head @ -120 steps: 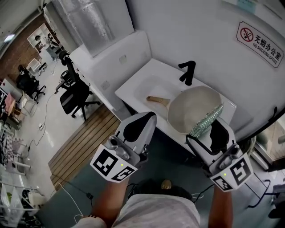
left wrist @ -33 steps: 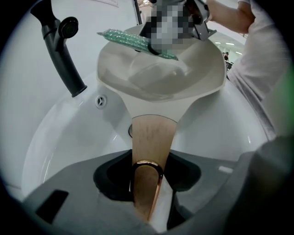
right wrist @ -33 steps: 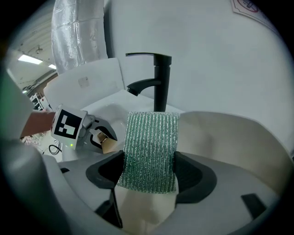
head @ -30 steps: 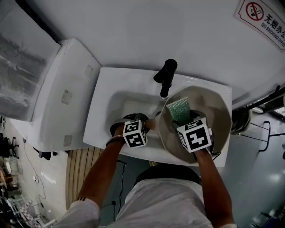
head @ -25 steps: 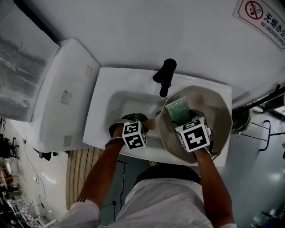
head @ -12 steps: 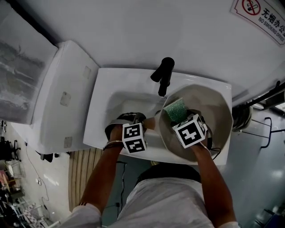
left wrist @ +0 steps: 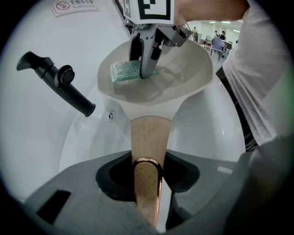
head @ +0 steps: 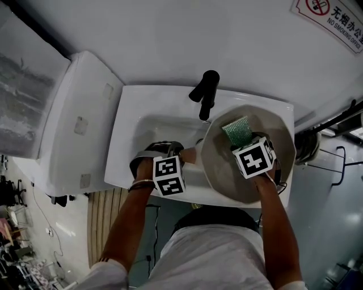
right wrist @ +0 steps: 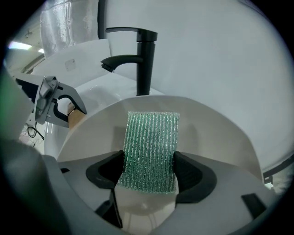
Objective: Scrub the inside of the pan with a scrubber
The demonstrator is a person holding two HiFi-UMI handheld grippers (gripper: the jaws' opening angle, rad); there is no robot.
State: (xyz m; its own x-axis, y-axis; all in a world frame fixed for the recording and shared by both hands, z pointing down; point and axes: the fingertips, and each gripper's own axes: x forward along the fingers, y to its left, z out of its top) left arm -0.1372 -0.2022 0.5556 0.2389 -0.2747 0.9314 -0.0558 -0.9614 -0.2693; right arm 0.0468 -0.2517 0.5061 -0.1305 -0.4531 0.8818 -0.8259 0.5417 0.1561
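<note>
A beige pan (head: 224,173) rests over the right side of a white sink (head: 148,129). Its wooden handle (left wrist: 148,137), capped with a copper ring, points left and lies between the jaws of my left gripper (head: 173,150), which is shut on it. My right gripper (head: 245,143) reaches down into the pan, shut on a green ribbed scrubber (head: 237,129). In the right gripper view the scrubber (right wrist: 151,149) stands up between the jaws against the pan's far inner wall (right wrist: 206,133). The left gripper view shows the scrubber (left wrist: 125,71) pressed on that wall.
A black faucet (head: 205,92) stands behind the sink, its spout over the pan's left rim. A white cabinet top (head: 74,124) adjoins the sink on the left. A wall with a no-smoking sign (head: 329,14) lies behind. Black pipes (head: 334,122) run at the right.
My right gripper has carried the scrubber to the right and farther along the pan's inner wall. My left gripper keeps its hold on the handle at about the same spot.
</note>
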